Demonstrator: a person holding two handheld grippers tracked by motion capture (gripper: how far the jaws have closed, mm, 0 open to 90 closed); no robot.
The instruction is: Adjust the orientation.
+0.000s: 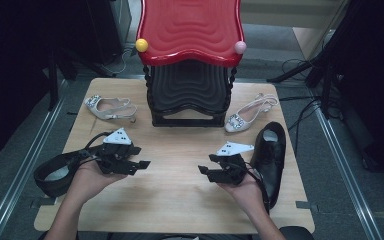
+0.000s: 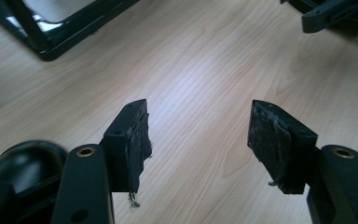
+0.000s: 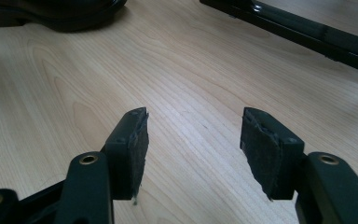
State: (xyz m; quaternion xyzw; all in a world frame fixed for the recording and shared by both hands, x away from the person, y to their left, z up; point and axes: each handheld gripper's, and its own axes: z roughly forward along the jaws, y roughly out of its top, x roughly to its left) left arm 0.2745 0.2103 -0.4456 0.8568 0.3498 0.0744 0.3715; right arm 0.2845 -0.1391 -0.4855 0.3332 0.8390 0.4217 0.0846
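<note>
Black leather makes up the shoe lying on its side (image 1: 55, 172) at the far left edge of the pale wooden bench (image 1: 180, 200), partly over the rim and just behind the left tool (image 1: 139, 165), whose jaws stand wide apart with nothing between them over bare wood. Behind that, near the back left corner, lies a silver slingback sandal with a jewelled buckle (image 1: 107, 108). In the middle at the back stands a black tiered shoe rack (image 1: 190, 97) topped by a wavy red plastic shelf (image 1: 190, 30) with a yellow knob (image 1: 141, 45) and a pink knob (image 1: 240, 47). The right tool (image 1: 206, 172) is likewise open and empty, facing the left one, with the matching silver sandal (image 1: 250, 114) behind it and a second black leather shoe (image 1: 271, 157) upright just beside the hand. The left shoe looks most at risk: a nudge from the forearm or trailing cable could tip it off the edge. Reaching the rack means passing between the sandals, which a careless sweep could knock.
</note>
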